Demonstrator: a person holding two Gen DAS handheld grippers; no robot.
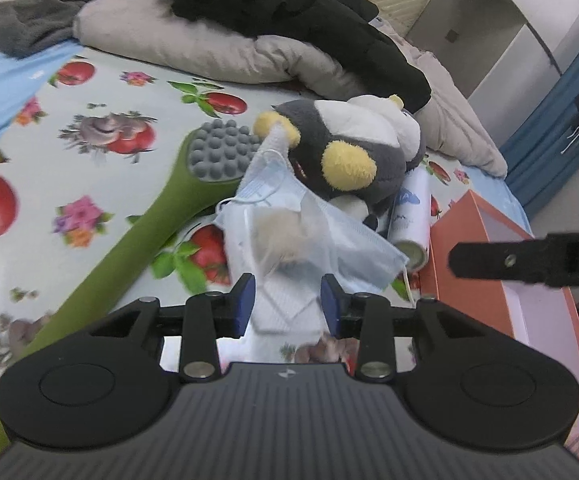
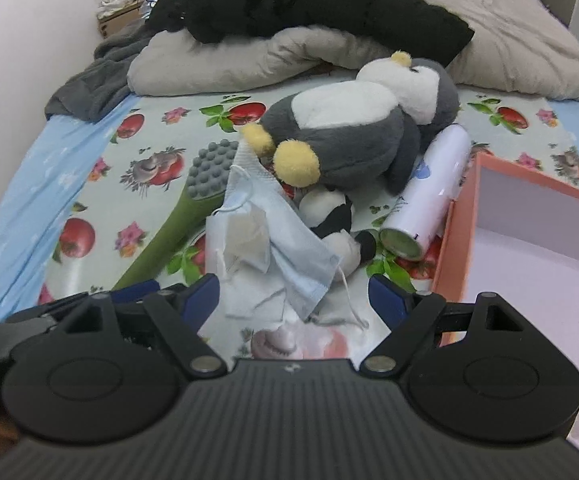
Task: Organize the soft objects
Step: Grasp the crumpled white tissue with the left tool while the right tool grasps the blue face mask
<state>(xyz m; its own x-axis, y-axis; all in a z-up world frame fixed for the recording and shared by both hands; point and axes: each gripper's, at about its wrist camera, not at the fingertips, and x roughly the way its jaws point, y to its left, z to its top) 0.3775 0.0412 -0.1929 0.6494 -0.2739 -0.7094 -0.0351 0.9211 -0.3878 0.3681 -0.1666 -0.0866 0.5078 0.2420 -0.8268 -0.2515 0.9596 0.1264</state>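
I was in a home bedroom, working over a bed. A printed sheet [image 2: 101, 200] with tomatoes and flowers covered it. A beige quilt [image 2: 225, 60] lay bunched at the far end, black clothing [image 2: 309, 4] heaped on top, a grey blanket [image 2: 89, 80] beside the wall.

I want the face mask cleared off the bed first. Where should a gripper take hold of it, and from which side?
Grip the blue face mask at its lower pleated corner nearest the right gripper, coming from the near side, above. That corner hangs free over the sheet, clear of the penguin plush; its upper end is crumpled with white tissue against the green massage brush.
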